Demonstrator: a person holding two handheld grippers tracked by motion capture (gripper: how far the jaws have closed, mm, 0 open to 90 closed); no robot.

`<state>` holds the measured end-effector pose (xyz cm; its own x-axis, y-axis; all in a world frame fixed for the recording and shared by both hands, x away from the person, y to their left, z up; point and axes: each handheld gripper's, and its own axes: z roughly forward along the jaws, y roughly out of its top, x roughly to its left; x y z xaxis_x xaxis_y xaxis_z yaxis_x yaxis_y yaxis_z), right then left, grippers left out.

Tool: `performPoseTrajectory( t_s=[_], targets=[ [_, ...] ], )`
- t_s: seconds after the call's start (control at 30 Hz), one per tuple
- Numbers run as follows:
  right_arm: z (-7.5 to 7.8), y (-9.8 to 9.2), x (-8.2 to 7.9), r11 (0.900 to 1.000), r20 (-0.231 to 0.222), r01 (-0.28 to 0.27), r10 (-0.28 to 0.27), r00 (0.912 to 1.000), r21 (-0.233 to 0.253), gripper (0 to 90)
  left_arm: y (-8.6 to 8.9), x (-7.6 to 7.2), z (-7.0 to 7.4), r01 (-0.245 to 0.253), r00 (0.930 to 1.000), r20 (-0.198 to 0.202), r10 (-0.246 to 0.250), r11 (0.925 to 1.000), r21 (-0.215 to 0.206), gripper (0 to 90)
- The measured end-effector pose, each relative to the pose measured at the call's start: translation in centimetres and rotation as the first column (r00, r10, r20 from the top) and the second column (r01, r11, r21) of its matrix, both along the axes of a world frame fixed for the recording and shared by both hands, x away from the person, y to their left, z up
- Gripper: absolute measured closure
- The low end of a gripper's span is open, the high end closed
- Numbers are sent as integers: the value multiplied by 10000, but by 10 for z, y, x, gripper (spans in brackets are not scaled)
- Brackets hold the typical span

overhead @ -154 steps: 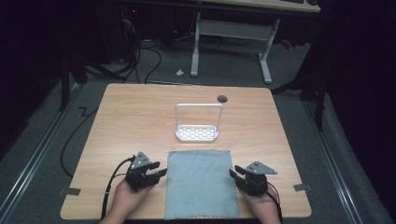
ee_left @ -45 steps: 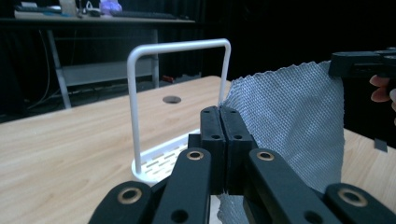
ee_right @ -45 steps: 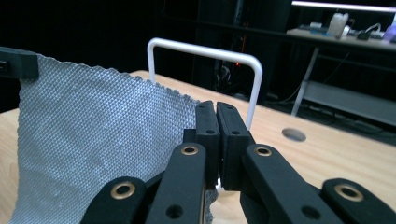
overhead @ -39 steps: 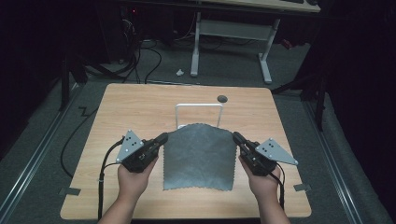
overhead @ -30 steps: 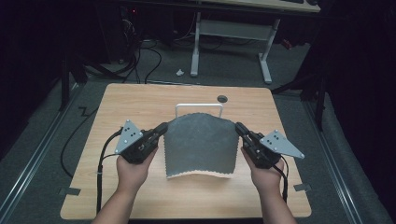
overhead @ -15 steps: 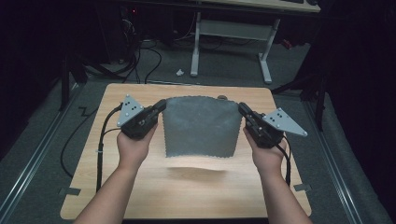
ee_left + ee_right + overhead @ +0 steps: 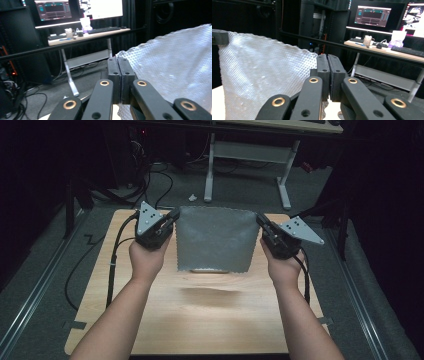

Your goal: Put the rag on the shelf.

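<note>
i've got the grey cloth hanging in the air over the far half of the tabletop, stretched between both claws. the left claw is closed on the cloth's upper left corner, and the right claw is closed on the upper right corner. in the left gripper view the pads meet with just a thin edge of the textured fabric between them, and the right gripper view shows much the same on its side.

that shallow bite is my main worry. each claw seems to hold only the very corner, so if i pull the hands apart any harder, or jerk them, a corner could slip out and the cloth would swing down from the other side.

the lower hem hangs free just above the wood, and something pale sits right behind it on the tabletop; i cannot tell what it is. if i lower or swing the cloth carelessly, the hem could drag on that, catch, or fold under itself.
</note>
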<state>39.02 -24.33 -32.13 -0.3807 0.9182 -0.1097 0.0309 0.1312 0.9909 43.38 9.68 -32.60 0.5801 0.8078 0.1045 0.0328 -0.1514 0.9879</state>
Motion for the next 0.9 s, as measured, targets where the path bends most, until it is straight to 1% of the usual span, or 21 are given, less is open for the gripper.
performPoseTrajectory(
  t_s=[0.07,0.13,0.2,0.3,0.33,0.47,0.5,0.53,0.57,0.63,0.7,0.73,0.77,0.8,0.87,0.9],
  targets=[
    [3,-1,7,9998,33,91,-90,10000,-148,897,-1,5,2,-91,9999,72,90,9999,105,895],
    [6,-1,14,9997,11,138,-138,9999,-188,897,-4,10,5,-153,9998,116,150,9996,250,895],
    [8,-1,21,9992,39,233,-232,9997,-310,897,-6,16,8,-229,9996,148,225,9993,279,895],
    [10,-2,34,9991,-35,296,-297,9996,-289,897,-8,27,12,-287,9996,49,286,9992,272,895],
    [11,-3,39,9990,-58,330,-332,9994,-285,897,-9,31,13,-334,9994,33,333,9989,332,894],
    [11,-3,58,9981,-197,458,-466,9987,-407,897,-16,48,15,-595,9982,-48,602,9943,880,894],
    [11,-4,63,9977,-241,464,-476,9986,-491,897,-17,52,15,-635,9979,-89,647,9931,981,894],
    [11,-4,67,9978,-346,488,-504,9981,-456,897,-18,56,15,-658,9976,-135,675,9923,1046,895],
    [10,-3,71,9976,-441,481,-504,9978,-502,897,-18,60,13,-662,9974,-212,688,9920,1077,894],
    [9,-3,78,9970,-530,498,-529,9972,-588,897,-17,69,8,-647,9958,-564,717,9911,1166,894],
    [6,-2,86,9949,-706,515,-577,9958,-864,896,-18,77,0,-583,9927,-969,720,9889,1366,894],
    [3,0,89,9942,-867,514,-597,9944,-948,896,-19,80,-5,-598,9913,-1069,766,9866,1521,893],
    [0,1,93,9924,-933,511,-617,9937,-1123,896,-19,82,-9,-594,9900,-1168,789,9850,1619,893],
    [-3,1,96,9906,-1023,508,-640,9927,-1266,897,-19,85,-14,-571,9876,-1346,804,9839,1693,893],
    [-10,2,102,9891,-1227,415,-591,9907,-1412,896,-18,90,-22,-530,9838,-1611,792,9855,1609,893],
    [-13,2,104,9879,-1275,331,-527,9904,-1513,896,-16,92,-25,-476,9809,-1797,745,9876,1494,893]
  ],
)
